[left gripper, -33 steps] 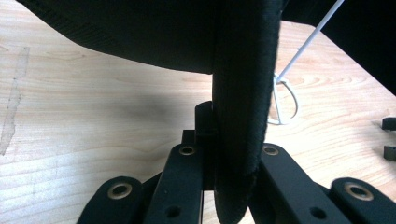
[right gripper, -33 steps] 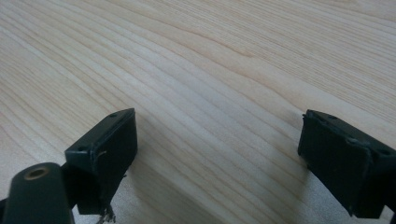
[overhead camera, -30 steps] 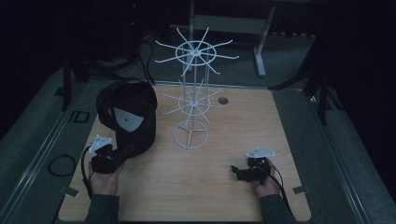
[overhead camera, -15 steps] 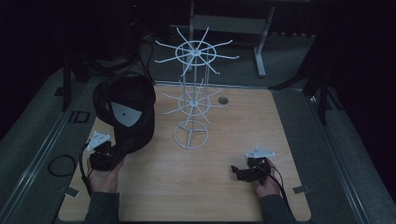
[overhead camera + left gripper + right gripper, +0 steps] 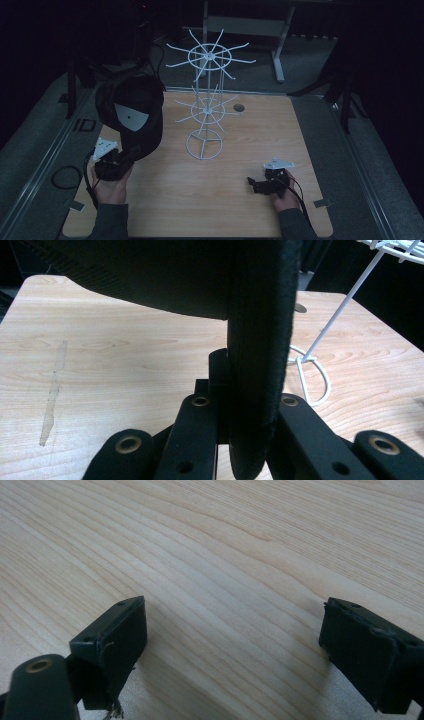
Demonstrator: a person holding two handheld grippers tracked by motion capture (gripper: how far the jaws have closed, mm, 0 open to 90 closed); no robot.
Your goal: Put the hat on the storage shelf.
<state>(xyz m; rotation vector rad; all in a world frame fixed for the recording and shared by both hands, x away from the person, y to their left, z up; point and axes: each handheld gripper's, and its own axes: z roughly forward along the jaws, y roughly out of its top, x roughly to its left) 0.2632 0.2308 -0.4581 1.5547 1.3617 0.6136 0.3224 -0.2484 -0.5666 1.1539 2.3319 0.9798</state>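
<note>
Our left tongs are pressed together on the edge of a black cap, and in the left gripper view we see that thick dark brim standing on edge between the two jaws, which clamp it from both sides. The cap is lifted clear of the desk, held up over its left part, with a pale triangular panel on its inside turned toward the high camera. Our right tongs are spread wide with nothing between them, low over bare wood near the front right of the desk; the right gripper view shows the two black pads well apart above the grain. Moving outward, a white wire rack stands upright at the middle of the desk, near the cap but not touching it, with two tiers of radiating hooks on a slim stem and a round ring base. We judge the work to be hanging the cap on that rack: the pick-up is done, the carry across and the hooking are left, and every hook we can see is still bare. We count one cap, one rack with two tiers, two tongs, and one small round hole in the desk behind the rack.
</note>
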